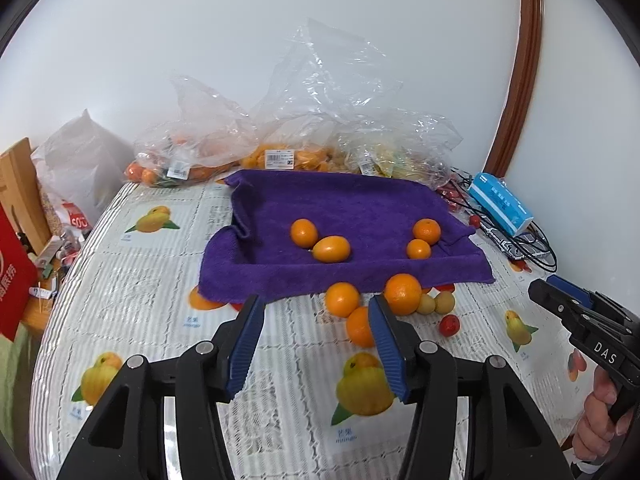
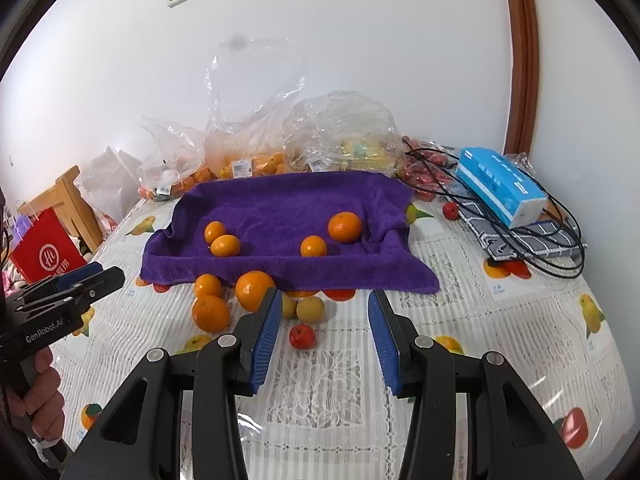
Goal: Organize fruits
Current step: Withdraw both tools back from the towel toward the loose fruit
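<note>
A purple towel (image 1: 348, 208) (image 2: 280, 208) lies on the table with several small oranges on it, two at its left (image 1: 304, 232) and two at its right (image 1: 426, 230). In front of the towel lie three larger oranges (image 1: 342, 299) (image 2: 254, 290), two yellow fruits (image 2: 310, 309) and a small red fruit (image 1: 449, 324) (image 2: 302, 336). My left gripper (image 1: 316, 316) is open and empty, just short of the oranges. My right gripper (image 2: 324, 312) is open and empty above the red fruit; it also shows in the left wrist view (image 1: 560, 300).
Clear plastic bags of fruit (image 1: 280, 152) (image 2: 256, 160) stand against the wall behind the towel. A blue tissue pack (image 2: 500, 188), black cables (image 2: 560, 256) and a checked cloth lie at the right. A red bag (image 2: 44, 252) and wooden chair stand left.
</note>
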A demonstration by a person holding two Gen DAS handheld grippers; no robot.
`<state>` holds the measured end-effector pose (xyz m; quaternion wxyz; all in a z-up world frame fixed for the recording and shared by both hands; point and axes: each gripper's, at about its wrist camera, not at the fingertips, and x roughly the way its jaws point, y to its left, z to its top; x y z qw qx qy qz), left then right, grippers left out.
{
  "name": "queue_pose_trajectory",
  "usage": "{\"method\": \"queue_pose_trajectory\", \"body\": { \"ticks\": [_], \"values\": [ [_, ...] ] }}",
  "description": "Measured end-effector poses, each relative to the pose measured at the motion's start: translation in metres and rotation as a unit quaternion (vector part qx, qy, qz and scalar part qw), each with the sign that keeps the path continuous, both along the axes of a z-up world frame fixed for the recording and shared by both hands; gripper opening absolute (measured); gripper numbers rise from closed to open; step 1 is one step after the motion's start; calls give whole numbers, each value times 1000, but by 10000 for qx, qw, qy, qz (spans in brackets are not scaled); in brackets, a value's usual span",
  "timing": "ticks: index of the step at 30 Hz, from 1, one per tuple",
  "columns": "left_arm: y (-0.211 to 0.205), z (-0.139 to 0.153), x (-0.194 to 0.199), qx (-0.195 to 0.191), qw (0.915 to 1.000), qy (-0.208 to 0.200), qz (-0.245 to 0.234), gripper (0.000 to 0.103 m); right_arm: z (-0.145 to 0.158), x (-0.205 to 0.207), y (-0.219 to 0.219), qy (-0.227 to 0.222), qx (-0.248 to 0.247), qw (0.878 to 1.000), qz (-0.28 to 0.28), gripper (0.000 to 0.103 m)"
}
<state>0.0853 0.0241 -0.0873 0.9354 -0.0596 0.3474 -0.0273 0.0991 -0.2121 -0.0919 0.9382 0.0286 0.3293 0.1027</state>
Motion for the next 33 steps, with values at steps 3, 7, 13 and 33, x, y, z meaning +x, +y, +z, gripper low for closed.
{"method": "queue_pose_trajectory", "body": {
  "ticks": [3,7,13,33],
  "values": [
    [3,0,-5,4,10000,5,25,54,0,-4,-1,29,57,10000,-16,45],
    [6,1,-9,63,10000,-22,40,54,0,-7,1,22,61,10000,-8,45],
    [9,-1,-10,49,10000,-34,53,54,-3,-8,6,40,9,10000,32,45],
    [31,-34,17,-223,9988,381,230,54,-36,16,6,376,19,9993,6,45]
  ]
}}
